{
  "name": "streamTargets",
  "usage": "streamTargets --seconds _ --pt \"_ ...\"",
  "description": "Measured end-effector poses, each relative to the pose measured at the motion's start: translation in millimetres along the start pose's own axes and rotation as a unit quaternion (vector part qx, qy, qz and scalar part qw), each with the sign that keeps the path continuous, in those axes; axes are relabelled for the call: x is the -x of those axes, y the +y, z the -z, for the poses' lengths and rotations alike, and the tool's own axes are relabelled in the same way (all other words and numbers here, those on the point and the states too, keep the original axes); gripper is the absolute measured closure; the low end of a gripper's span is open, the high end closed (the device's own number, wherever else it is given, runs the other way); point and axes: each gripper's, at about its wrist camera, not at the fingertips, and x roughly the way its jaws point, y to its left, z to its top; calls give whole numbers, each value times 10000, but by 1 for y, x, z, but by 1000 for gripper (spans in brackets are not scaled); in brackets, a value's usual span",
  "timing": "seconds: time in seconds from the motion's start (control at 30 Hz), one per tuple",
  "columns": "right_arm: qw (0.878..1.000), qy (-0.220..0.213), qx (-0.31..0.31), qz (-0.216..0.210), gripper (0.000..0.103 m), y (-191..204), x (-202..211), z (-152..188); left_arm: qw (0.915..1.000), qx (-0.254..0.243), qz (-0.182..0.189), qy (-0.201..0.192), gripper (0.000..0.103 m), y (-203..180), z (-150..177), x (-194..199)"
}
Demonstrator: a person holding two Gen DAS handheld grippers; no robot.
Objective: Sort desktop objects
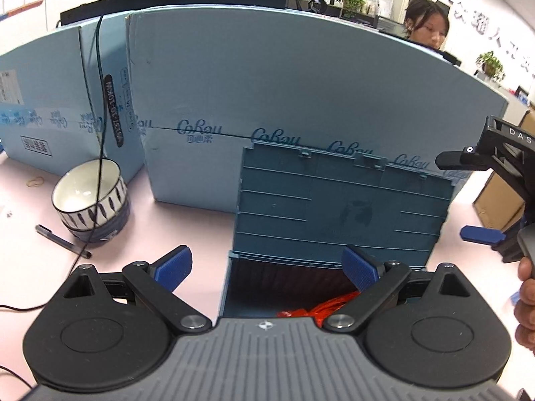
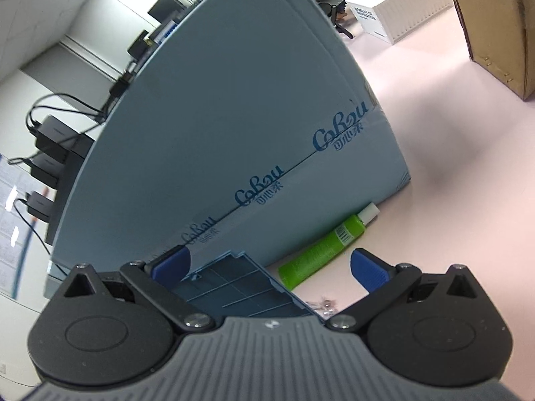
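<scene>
A blue-grey plastic storage box stands open on the pink desk, its lid (image 1: 337, 200) raised against a light blue carton. Something orange-red (image 1: 321, 309) lies inside the box. My left gripper (image 1: 267, 267) is open and empty, just above the box's near edge. My right gripper (image 2: 271, 267) is open and empty, tilted, over the lid's corner (image 2: 240, 287); it also shows at the right edge of the left wrist view (image 1: 468, 193). A green tube (image 2: 326, 247) with a white cap lies at the carton's foot. A dark pen (image 1: 62, 240) lies left of the box.
Light blue "CoRou" cartons (image 1: 301, 77) wall off the back of the desk. A striped bowl (image 1: 90, 200) with a black cable across it stands at the left. Small metal bits (image 2: 322, 305) lie near the tube. A brown cardboard box (image 2: 495, 26) and a white box (image 2: 398, 3) stand far right.
</scene>
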Motion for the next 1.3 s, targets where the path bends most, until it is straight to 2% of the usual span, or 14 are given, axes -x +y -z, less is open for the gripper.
streamTargets --seconds 0.17,0.53,1.3 --pt "9998 38 149 129 0 5 -3 1 10000 65 -34 -6 7 4 -1 1" --pt "9993 15 65 358 0 -2 -4 0 9997 107 -144 171 7 6 2 -3" --pt "9997 32 -98 235 0 -2 5 3 9989 56 -237 409 7 4 11 -12"
